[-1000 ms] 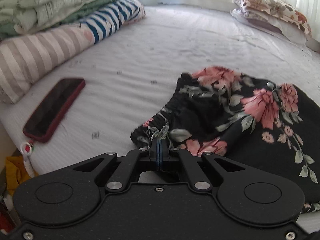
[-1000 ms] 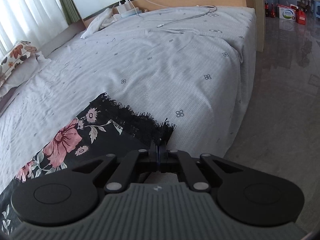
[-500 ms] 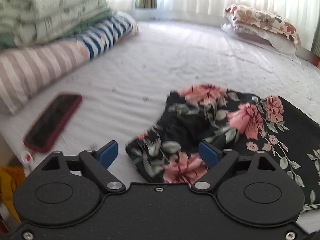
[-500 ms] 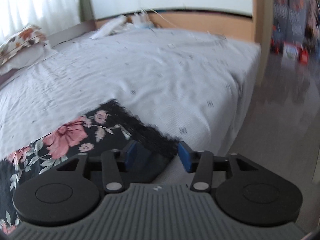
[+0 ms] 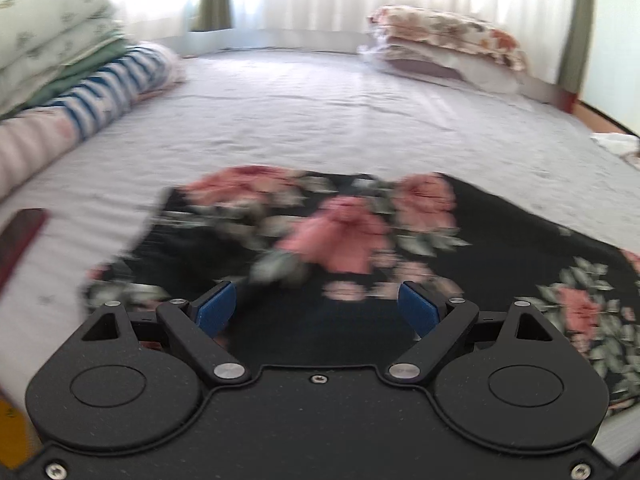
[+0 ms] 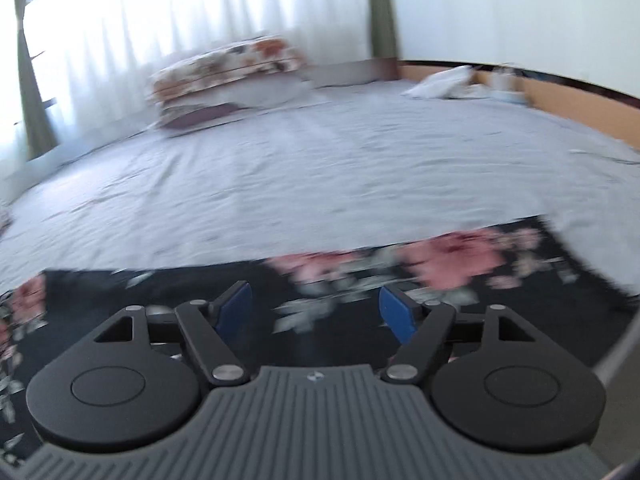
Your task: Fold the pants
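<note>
Black pants with pink flowers (image 5: pixel 344 232) lie flat on the grey bed sheet (image 5: pixel 320 112). My left gripper (image 5: pixel 318 306) hangs over their near part with its blue pads wide apart and nothing between them. In the right wrist view the same pants (image 6: pixel 440 260) stretch across the near bed. Above them my right gripper (image 6: pixel 316 306) has its jaws still opening, and nothing is pinched between the blue pads. Both views are blurred by motion.
A dark red phone (image 5: pixel 20 232) lies on the sheet at the left. Folded quilts and striped bedding (image 5: pixel 80 80) are stacked at the far left. Floral pillows (image 5: pixel 448 48) rest by the curtained window. A white cloth (image 6: pixel 440 84) lies near the wooden headboard (image 6: pixel 580 104).
Both grippers were shut on the pants' edges a second ago; both have let go and opened. Both have swung and drawn back over the pants, which now lie flat.
</note>
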